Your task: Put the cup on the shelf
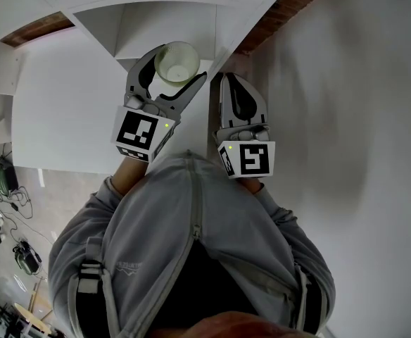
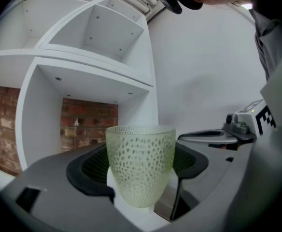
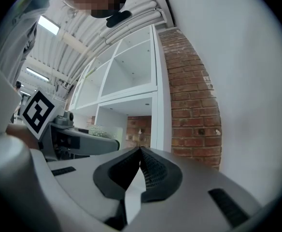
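A pale green dimpled glass cup [image 2: 141, 163] stands upright between the dark pads [image 2: 93, 167] of my left gripper [image 2: 142, 170], which is shut on its sides. From the head view, the cup [image 1: 177, 58] and left gripper [image 1: 177, 67] are held up in front of a white shelf unit [image 1: 114, 27]. The shelf's open compartments [image 2: 95, 74] let a brick wall show behind them. My right gripper [image 1: 227, 77] hangs just right of the left one. Its jaws [image 3: 140, 154] are shut with nothing between them. The cup's rim [image 3: 98, 129] peeks past the left gripper in the right gripper view.
A plain white wall [image 1: 346, 83] runs along the right, next to a brick pillar [image 3: 191, 105]. The shelf's upright side panel [image 2: 153, 100] stands just right of the compartment ahead. Cables and gear lie on the floor [image 1: 8, 210] at lower left.
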`<action>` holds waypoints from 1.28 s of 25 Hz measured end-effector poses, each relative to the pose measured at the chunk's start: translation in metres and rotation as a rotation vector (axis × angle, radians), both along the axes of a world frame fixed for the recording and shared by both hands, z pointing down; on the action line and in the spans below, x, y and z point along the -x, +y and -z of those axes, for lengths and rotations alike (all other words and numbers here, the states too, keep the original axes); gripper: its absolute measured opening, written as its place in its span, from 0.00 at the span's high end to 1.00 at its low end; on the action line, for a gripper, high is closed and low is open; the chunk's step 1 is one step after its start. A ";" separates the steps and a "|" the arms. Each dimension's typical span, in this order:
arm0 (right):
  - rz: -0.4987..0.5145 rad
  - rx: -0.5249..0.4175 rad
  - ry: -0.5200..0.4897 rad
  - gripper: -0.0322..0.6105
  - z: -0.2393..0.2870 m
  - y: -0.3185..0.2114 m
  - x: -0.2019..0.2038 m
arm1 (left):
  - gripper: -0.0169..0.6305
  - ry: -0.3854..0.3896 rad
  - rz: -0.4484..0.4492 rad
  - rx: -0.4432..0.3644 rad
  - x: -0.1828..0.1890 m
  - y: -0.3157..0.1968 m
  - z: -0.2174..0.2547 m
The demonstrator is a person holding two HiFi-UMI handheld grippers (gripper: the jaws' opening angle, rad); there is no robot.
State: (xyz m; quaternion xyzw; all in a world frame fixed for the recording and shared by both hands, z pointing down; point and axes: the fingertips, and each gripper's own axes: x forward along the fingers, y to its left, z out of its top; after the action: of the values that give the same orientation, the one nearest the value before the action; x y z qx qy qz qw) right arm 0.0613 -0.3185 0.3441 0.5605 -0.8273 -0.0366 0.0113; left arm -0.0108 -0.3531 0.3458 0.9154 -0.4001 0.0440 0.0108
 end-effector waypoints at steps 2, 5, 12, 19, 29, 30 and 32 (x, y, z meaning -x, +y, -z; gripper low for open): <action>-0.001 0.006 0.002 0.91 -0.002 0.000 -0.002 | 0.39 -0.001 -0.009 -0.007 -0.004 -0.003 0.001; -0.003 0.012 0.003 0.91 -0.005 -0.001 -0.003 | 0.39 -0.005 -0.024 -0.013 -0.009 -0.008 0.000; -0.005 0.030 0.004 0.91 -0.012 -0.014 -0.003 | 0.39 -0.008 -0.050 -0.007 -0.013 -0.031 -0.007; -0.005 0.049 0.006 0.91 -0.019 -0.026 -0.001 | 0.39 0.004 -0.081 -0.007 -0.024 -0.054 -0.012; -0.012 0.073 0.003 0.91 -0.029 -0.036 -0.005 | 0.39 -0.017 -0.094 -0.002 -0.034 -0.080 -0.026; -0.012 0.075 0.003 0.91 -0.030 -0.036 -0.004 | 0.39 -0.020 -0.094 0.001 -0.034 -0.082 -0.028; -0.012 0.079 0.004 0.91 -0.031 -0.037 -0.004 | 0.39 -0.031 -0.094 0.012 -0.035 -0.085 -0.032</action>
State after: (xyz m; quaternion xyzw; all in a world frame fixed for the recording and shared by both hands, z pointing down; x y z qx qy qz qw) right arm 0.0656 -0.3557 0.3755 0.5644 -0.8247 -0.0050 0.0351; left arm 0.0241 -0.4380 0.3778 0.9323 -0.3564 0.0609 0.0083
